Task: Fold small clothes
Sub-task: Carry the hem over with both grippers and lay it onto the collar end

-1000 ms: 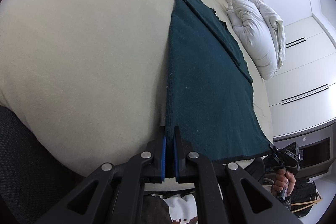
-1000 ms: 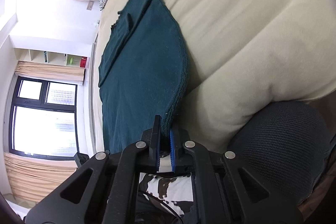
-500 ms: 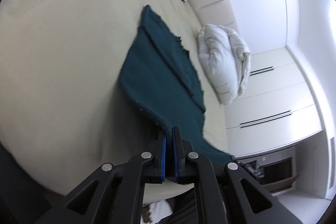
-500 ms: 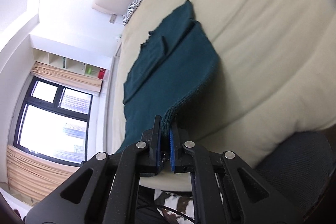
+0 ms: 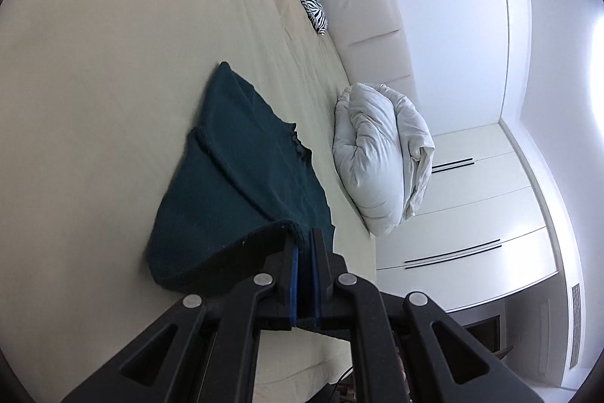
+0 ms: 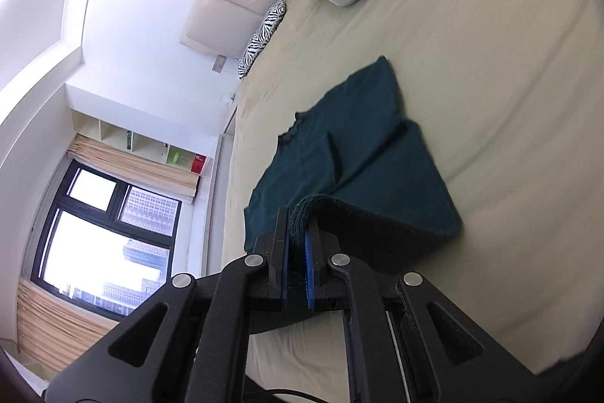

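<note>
**Two grippers lift the near hem of a green garment**

Both grippers are clamped on the near edge of the dark green garment [image 5: 241, 176], the left gripper [image 5: 305, 244] on one corner and the right gripper [image 6: 298, 233] on the other. The raised hem curls over toward the headboard [image 5: 362, 6]. The garment's long axis runs from the grippers toward the headboard, and its far end lies flat on the beige bed [image 5: 94, 63], well short of the headboard. A white pillow [image 5: 381, 161] sits beside the garment.

A home bedroom: wide bed [image 5: 113, 44], padded headboard [image 5: 362, 6] (zebra cushion [image 5: 307, 0] alongside), wardrobe [image 5: 472, 214].
</note>
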`<state>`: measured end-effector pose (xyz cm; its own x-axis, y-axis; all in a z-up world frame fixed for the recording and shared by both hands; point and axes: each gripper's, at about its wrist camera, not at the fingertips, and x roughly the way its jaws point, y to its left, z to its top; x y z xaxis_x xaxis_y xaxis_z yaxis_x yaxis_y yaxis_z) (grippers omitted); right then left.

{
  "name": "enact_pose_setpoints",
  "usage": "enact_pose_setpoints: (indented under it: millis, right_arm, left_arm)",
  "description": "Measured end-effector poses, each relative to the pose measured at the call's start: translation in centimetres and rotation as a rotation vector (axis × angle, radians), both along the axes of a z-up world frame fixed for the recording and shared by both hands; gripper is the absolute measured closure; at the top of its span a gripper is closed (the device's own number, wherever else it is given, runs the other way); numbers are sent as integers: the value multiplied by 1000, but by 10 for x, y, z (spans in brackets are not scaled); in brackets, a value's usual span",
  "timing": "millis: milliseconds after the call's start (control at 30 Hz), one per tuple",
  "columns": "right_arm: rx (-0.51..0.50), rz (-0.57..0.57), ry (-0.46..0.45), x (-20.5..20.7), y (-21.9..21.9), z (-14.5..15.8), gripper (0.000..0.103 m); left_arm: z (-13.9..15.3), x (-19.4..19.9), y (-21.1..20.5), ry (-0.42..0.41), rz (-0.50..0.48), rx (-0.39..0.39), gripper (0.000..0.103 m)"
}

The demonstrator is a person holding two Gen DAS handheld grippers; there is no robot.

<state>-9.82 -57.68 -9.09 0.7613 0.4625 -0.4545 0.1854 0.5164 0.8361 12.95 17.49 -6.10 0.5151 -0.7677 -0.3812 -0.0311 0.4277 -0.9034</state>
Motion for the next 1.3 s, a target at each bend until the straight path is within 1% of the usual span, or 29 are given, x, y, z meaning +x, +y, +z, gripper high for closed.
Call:
enact_pose_setpoints:
  millis: [133, 333, 433, 667, 800, 900, 933, 967, 1000, 1033, 1067, 1100, 1133, 1200, 1300]
  right_arm:
    - [-27, -22, 3, 47, -8, 1, 98]
    - [-49, -65, 18, 118, -19, -13, 98]
    - [-58, -86, 38, 157, -24, -27, 98]
    - [-109, -100, 86, 224, -27, -55, 98]
    - [-114, -132, 108, 254, -36, -73, 98]
    - [-126, -143, 139, 281, -42, -90, 98]
    - [-130, -142, 154, 289, -43, -97, 97]
    - [-134, -140, 171, 294, -43, -102, 97]
    - [-144, -145, 201, 302, -42, -110, 94]
    - [-153, -152, 217, 307, -42, -116, 93]
    - [-155, -156, 217, 310, -42, -120, 92]
    - [-156, -165, 208, 310, -42, -123, 87]
    - [-161, -178, 198, 308, -42, -124, 76]
    - [-193, -214, 176, 300, -43, -121, 59]
    - [-216, -222, 150, 288, -47, -112, 58]
  left_arm:
    - [-2, 45, -8, 3, 13, 3, 97]
    - [-17, 101, -21, 22, 29, -1, 97]
    - [-26, 128, -29, 38, 34, 7, 97]
    - [-44, 182, -40, 55, 50, 33, 97]
    - [-58, 211, -39, 68, 75, 69, 97]
    - [-66, 229, -45, 72, 69, 113, 96]
    - [-69, 234, -48, 84, 75, 150, 94]
    - [-72, 237, -49, 90, 77, 163, 82]
    - [-74, 240, -50, 97, 72, 163, 72]
    - [-76, 239, -49, 98, 77, 155, 55]
    - [-75, 237, -47, 90, 85, 152, 45]
    - [-74, 233, -45, 83, 91, 157, 42]
    - [-72, 228, -41, 78, 94, 158, 42]
    - [-69, 216, -38, 60, 87, 151, 42]
    - [-63, 194, -36, 32, 71, 205, 42]
